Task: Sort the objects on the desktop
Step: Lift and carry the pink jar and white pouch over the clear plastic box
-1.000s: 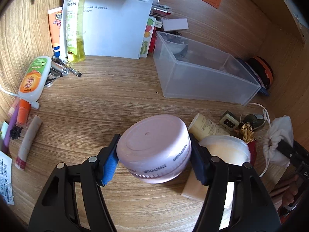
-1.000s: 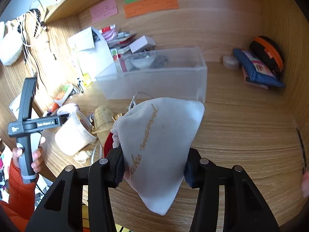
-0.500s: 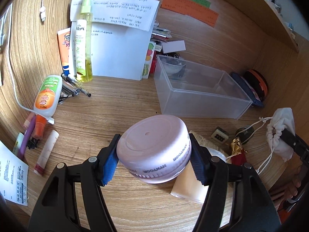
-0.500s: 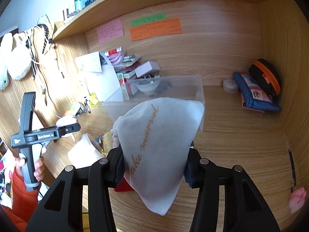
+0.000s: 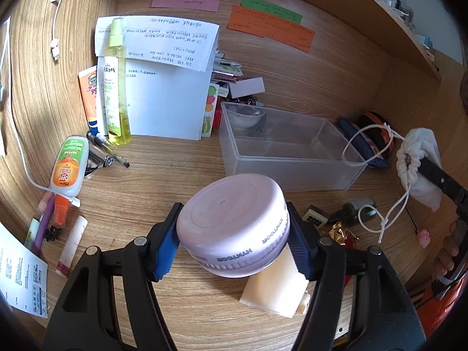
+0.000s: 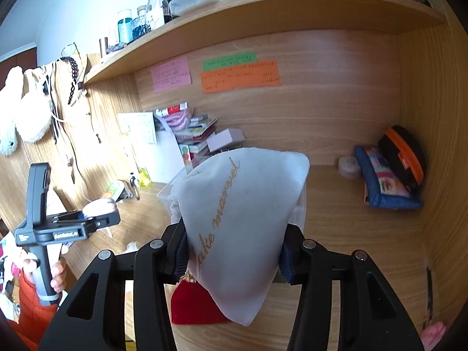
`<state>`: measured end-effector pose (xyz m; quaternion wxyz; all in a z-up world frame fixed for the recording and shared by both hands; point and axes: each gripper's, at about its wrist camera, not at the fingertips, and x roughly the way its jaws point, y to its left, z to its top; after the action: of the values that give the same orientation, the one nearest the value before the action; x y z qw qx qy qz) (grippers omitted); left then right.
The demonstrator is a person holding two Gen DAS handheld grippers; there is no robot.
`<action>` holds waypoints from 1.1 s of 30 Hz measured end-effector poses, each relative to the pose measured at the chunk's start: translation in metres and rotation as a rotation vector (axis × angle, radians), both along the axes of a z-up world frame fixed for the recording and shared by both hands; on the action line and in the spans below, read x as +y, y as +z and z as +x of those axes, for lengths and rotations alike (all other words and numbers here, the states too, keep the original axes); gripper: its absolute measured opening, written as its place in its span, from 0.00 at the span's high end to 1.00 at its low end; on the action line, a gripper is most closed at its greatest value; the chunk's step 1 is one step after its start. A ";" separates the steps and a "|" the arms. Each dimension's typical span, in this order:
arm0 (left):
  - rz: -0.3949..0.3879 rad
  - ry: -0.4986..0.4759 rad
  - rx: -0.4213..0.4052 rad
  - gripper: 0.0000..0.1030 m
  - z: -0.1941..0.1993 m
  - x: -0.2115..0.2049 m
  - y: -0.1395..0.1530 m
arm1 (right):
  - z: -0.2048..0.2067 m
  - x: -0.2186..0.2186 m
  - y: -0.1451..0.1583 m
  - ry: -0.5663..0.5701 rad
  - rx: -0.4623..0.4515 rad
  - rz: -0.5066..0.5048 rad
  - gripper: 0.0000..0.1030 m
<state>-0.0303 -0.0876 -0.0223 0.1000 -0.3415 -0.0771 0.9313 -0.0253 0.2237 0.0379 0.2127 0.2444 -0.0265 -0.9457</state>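
Left gripper (image 5: 234, 231) clamps the jar (image 5: 232, 225), right gripper (image 6: 232, 254) pinches the pouch (image 6: 239, 225); dangling cord (image 5: 380, 204) may snag clutter at 3 o'clock below.

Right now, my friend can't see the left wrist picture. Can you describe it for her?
The left gripper holds a round lilac jar above a cluttered wooden desk. Behind it sits a clear plastic bin, and at the right a white drawstring pouch hangs from the other gripper.

"NYKTOOR" is printed on the rim of the lilac jar (image 5: 234, 228); "OFF!" is read on the white bottle (image 5: 69, 166).
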 end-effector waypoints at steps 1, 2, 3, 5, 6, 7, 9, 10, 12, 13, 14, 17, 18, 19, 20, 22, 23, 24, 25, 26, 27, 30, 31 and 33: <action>-0.001 -0.001 0.003 0.36 0.000 0.001 0.001 | -0.002 0.000 0.002 0.004 0.002 -0.003 0.56; 0.000 -0.001 0.006 0.36 0.000 0.002 0.002 | -0.004 0.001 0.005 0.008 0.005 -0.006 0.56; 0.000 -0.002 0.008 0.36 -0.001 0.003 0.004 | -0.006 0.001 0.006 0.009 0.008 -0.007 0.56; -0.008 -0.002 0.013 0.36 -0.003 0.005 0.007 | -0.010 0.001 0.009 0.011 0.014 -0.005 0.56; -0.015 -0.003 0.014 0.36 -0.004 0.006 0.009 | -0.012 0.001 0.010 0.009 0.015 -0.001 0.56; -0.020 -0.005 0.018 0.36 -0.005 0.008 0.012 | -0.014 0.001 0.010 0.010 0.014 0.002 0.56; -0.026 -0.013 0.028 0.36 -0.009 0.010 0.018 | -0.019 0.000 0.010 0.012 0.008 0.006 0.56; -0.030 -0.017 0.035 0.36 -0.011 0.011 0.022 | -0.023 0.000 0.009 0.012 0.004 0.007 0.56; -0.035 -0.024 0.048 0.36 -0.016 0.013 0.030 | -0.029 0.000 0.010 0.012 -0.002 0.007 0.56; -0.038 -0.029 0.054 0.36 -0.019 0.015 0.033 | -0.032 0.001 0.010 0.012 -0.003 0.004 0.56; -0.043 -0.033 0.059 0.36 -0.022 0.017 0.037 | -0.035 0.001 0.010 0.013 -0.003 0.002 0.56; -0.065 -0.047 0.074 0.36 -0.032 0.023 0.046 | -0.044 0.000 0.012 0.010 0.001 0.017 0.56; -0.071 -0.053 0.076 0.36 -0.036 0.026 0.048 | -0.048 0.000 0.013 0.010 0.002 0.025 0.56; -0.075 -0.059 0.075 0.36 -0.041 0.028 0.050 | -0.052 -0.001 0.013 0.010 0.003 0.032 0.56; -0.076 -0.065 0.073 0.36 -0.047 0.030 0.052 | -0.055 -0.002 0.014 0.011 0.005 0.040 0.56; -0.077 -0.077 0.069 0.36 -0.057 0.034 0.054 | -0.064 -0.004 0.015 0.013 0.007 0.049 0.56; -0.077 -0.083 0.068 0.36 -0.062 0.035 0.055 | -0.068 -0.004 0.016 0.014 0.006 0.053 0.56; -0.074 -0.089 0.066 0.36 -0.068 0.037 0.056 | -0.073 -0.005 0.017 0.014 0.005 0.057 0.56; -0.072 -0.097 0.061 0.36 -0.075 0.038 0.057 | -0.078 -0.006 0.017 0.013 0.004 0.063 0.56; -0.073 -0.103 0.055 0.36 -0.082 0.040 0.058 | -0.083 -0.007 0.018 0.014 0.004 0.069 0.56; -0.077 -0.109 0.051 0.36 -0.087 0.042 0.058 | -0.087 -0.009 0.018 0.016 0.003 0.075 0.56; -0.097 -0.122 0.034 0.36 -0.105 0.049 0.056 | -0.098 -0.013 0.019 0.015 0.006 0.092 0.56; -0.103 -0.128 0.027 0.36 -0.111 0.052 0.055 | -0.103 -0.015 0.019 0.016 0.005 0.100 0.56; -0.109 -0.137 0.009 0.36 -0.123 0.056 0.051 | -0.111 -0.017 0.018 0.022 -0.002 0.111 0.56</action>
<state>-0.1532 -0.0315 0.0290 0.1449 -0.3467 -0.0025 0.9267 -0.1368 0.2067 0.0557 0.2092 0.2571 0.0282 -0.9431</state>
